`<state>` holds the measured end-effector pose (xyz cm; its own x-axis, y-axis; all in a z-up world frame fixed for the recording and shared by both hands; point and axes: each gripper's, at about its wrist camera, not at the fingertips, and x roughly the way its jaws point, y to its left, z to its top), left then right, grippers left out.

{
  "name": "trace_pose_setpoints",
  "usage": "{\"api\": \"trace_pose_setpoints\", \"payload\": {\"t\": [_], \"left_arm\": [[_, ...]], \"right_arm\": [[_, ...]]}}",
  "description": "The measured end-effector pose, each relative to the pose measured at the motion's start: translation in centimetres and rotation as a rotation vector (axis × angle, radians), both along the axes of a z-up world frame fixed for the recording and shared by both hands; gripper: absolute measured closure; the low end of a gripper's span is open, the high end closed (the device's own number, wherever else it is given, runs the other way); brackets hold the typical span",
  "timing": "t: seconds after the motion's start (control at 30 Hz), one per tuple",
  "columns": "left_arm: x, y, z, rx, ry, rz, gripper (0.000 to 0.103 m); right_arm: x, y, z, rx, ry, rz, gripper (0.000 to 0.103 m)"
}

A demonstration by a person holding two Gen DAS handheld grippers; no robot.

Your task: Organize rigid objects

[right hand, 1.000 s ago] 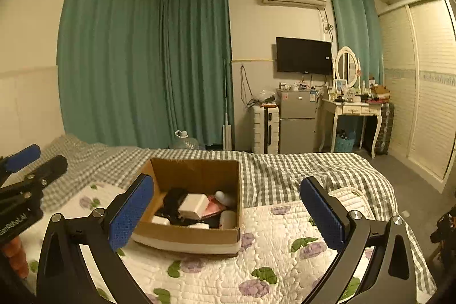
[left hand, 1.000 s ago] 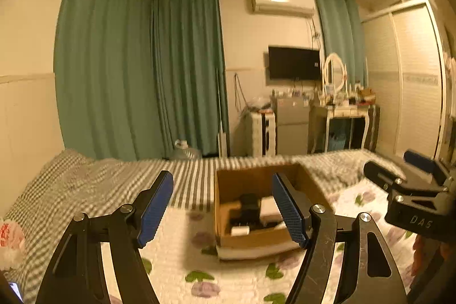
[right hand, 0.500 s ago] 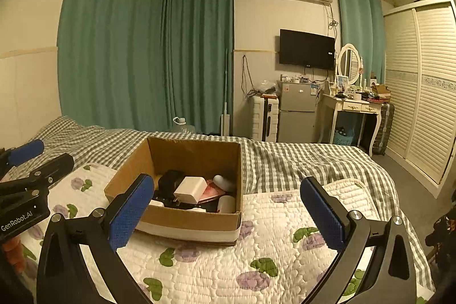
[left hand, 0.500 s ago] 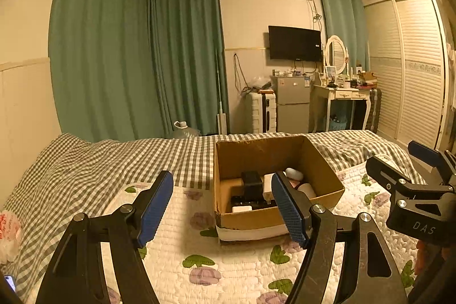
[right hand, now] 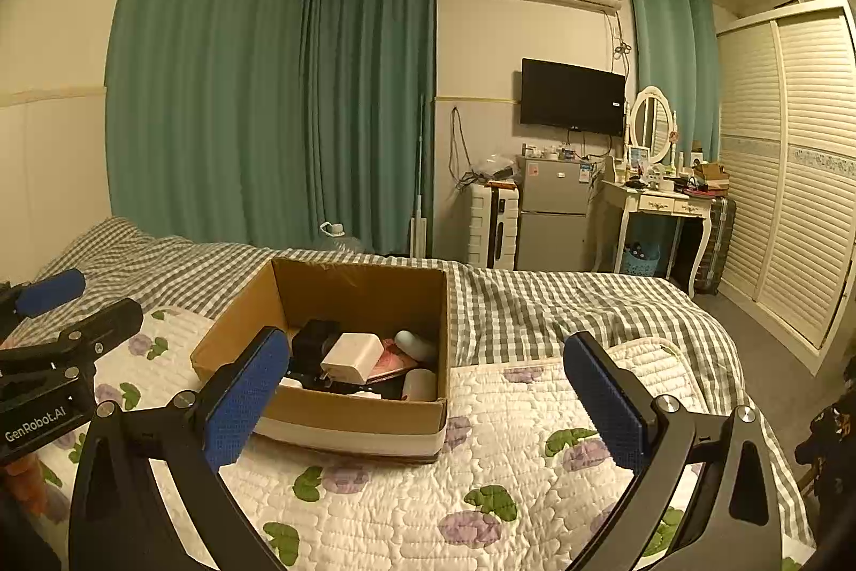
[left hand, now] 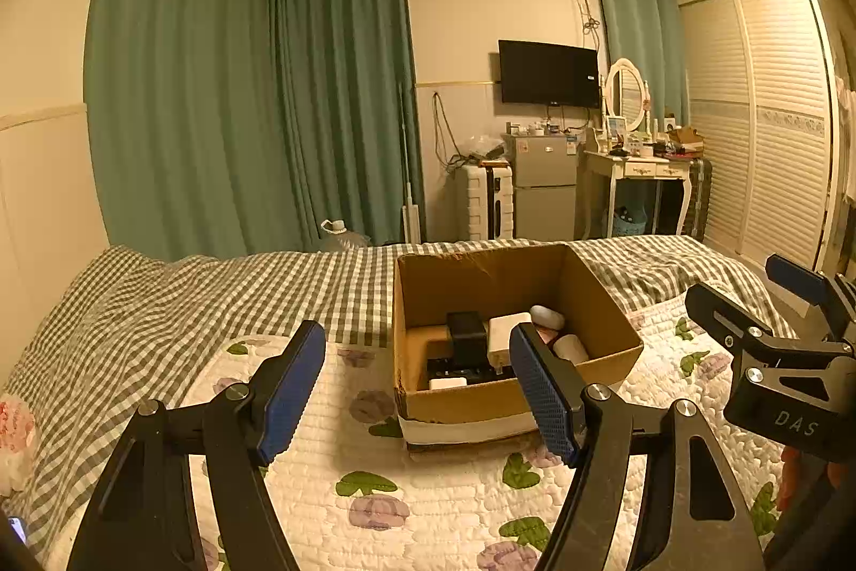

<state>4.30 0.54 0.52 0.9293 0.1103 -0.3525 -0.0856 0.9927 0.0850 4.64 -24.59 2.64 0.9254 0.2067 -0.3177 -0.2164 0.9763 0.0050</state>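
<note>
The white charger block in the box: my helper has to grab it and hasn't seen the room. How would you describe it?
On the bed's floral quilt sits an open cardboard box. Inside, near the middle, the white charger block lies tilted on the pile beside a black boxy item. It is the only flat, square white piece; the other pale items are rounded.

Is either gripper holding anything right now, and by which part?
Nothing is held. Left gripper and right gripper are both open and empty, short of the cardboard box.
</note>
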Motion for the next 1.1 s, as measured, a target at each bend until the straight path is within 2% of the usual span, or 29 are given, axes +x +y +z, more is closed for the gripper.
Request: {"api": "trace_pose_setpoints", "payload": {"t": [1.1], "left_arm": [[0.35,0.19,-0.33,-0.003,0.026,0.006,0.029]], "right_arm": [[0.17,0.4,-0.54,0.002,0.031,-0.003,0.0]]}}
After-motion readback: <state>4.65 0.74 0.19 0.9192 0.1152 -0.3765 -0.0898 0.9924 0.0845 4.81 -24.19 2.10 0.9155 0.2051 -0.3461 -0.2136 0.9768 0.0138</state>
